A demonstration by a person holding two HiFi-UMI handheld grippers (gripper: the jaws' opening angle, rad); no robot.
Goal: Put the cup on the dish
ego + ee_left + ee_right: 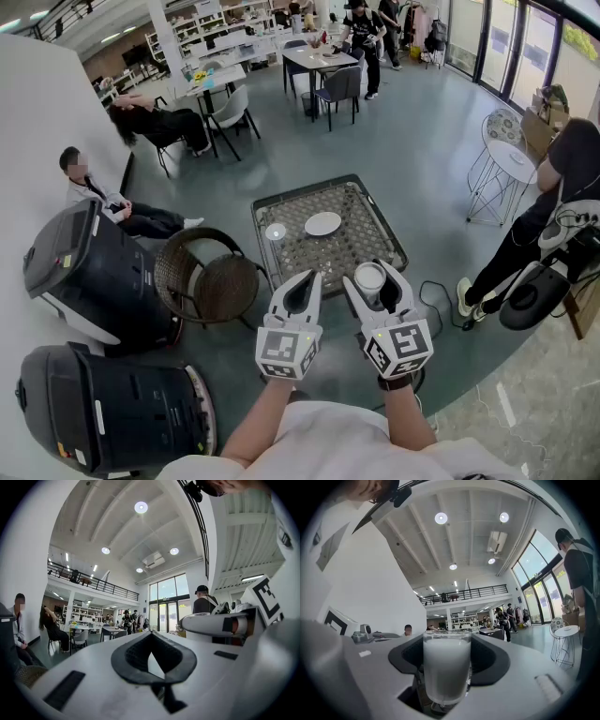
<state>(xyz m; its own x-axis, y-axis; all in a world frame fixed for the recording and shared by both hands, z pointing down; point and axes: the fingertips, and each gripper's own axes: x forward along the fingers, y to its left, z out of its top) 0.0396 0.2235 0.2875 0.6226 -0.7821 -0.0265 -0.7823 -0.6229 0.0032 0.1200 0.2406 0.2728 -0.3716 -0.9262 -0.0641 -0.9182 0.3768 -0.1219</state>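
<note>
A frosted white cup (368, 277) stands upright between the jaws of my right gripper (376, 281), which is shut on it, held in the air just in front of the table's near edge. In the right gripper view the cup (446, 665) fills the space between the dark pads (492, 660). A white dish (322, 223) lies on the square glass-topped table (375, 230), beyond the held cup. A second small cup (276, 232) stands on the table left of the dish. My left gripper (302, 289) hovers beside the right one, shut and holding nothing (152, 654).
A round wicker chair (206, 277) stands left of the table. Two black machines (89, 272) (103, 412) sit at the left. A person in black (562, 187) stands at the right near a small white wire table (511, 155). A cable (436, 300) lies on the floor.
</note>
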